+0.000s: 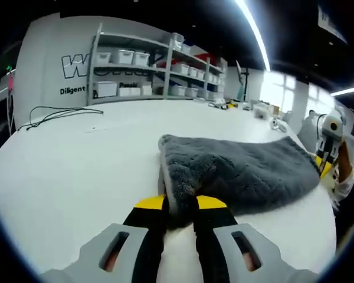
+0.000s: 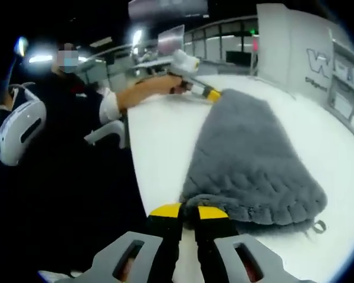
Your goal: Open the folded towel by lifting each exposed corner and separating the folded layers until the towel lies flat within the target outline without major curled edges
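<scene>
Grey towel [image 1: 236, 171] pinched by both tools [image 1: 180, 206] [image 2: 189, 213] on white table [image 1: 76, 171], shelves [image 1: 147, 65] behind.

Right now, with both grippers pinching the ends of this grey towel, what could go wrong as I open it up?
1. The left gripper appears shut on the whole thick folded edge of the grey towel, so lifting may raise all layers together instead of separating them.
2. The right gripper holds the towel near the white table's edge; pulling that way could drag it off.
3. Both grips are small bites of plush fabric and might slip.
</scene>
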Tool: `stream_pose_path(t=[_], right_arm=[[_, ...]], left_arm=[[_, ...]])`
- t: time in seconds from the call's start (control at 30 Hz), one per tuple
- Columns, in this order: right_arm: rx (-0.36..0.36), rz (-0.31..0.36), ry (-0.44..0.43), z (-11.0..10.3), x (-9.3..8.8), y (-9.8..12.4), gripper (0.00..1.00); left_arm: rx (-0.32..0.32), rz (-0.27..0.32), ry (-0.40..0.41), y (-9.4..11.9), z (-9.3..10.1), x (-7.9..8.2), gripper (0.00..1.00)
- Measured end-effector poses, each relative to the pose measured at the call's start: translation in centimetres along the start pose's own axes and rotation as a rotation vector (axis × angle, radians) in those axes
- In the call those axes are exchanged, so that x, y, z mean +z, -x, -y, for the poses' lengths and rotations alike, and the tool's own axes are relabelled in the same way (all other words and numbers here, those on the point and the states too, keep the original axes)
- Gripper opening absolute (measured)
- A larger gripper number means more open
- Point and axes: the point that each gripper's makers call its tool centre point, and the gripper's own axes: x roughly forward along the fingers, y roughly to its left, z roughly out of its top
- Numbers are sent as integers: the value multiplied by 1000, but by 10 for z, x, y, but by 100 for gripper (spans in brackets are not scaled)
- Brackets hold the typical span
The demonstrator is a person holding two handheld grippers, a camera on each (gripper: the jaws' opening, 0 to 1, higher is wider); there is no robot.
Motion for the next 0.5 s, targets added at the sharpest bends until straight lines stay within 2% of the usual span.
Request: stream_pose_path(t=[0.13,0.27,0.33,0.5], right_arm=[[-12,-1,18,3,-2,6,14],[-67,-1,17,16,-7,19,19],[-104,19,3,24,-7,25,25],[-175,94,-62,42,0,39,26]], left_arm=[[-17,12,4,4,-1,1,20],[-18,18,-3,7,-2,1,23],[-17,18,-20,9,-4,2,25],[-33,37,-14,16,-6,5,25]])
